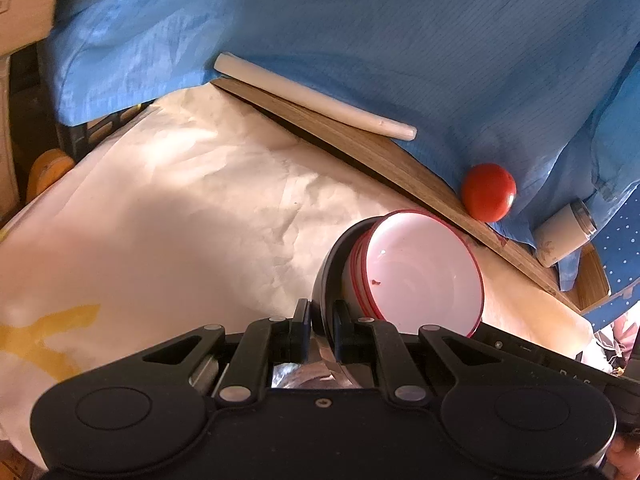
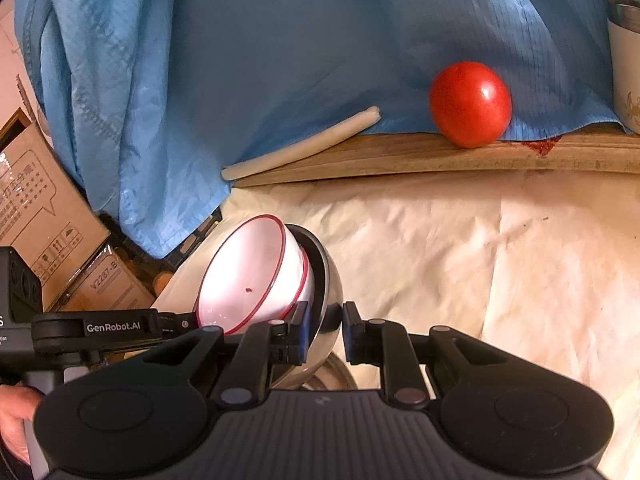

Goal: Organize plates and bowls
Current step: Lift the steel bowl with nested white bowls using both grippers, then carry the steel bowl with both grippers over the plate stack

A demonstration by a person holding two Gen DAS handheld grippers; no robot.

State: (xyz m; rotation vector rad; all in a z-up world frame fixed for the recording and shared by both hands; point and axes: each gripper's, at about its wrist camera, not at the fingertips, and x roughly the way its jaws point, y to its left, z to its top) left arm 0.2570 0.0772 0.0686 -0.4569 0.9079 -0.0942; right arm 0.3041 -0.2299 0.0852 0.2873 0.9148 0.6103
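A steel bowl (image 1: 326,276) carries a stack of white bowls with red rims (image 1: 424,276) nested inside it. The whole set is tilted on its side above the cream paper-covered table (image 1: 180,208). My left gripper (image 1: 322,322) is shut on the steel bowl's rim. In the right wrist view the steel bowl (image 2: 332,292) and the white bowls (image 2: 248,272) show from the other side, and my right gripper (image 2: 326,330) is shut on the opposite rim. Part of the left gripper's body (image 2: 116,326) reaches in from the left there.
At the back, a wooden board (image 2: 400,156) carries a red tomato (image 2: 470,104) and a white rod (image 2: 304,146), against a draped blue cloth (image 2: 280,40). A white cup (image 2: 626,68) stands at the right. Cardboard boxes (image 2: 36,200) sit left of the table.
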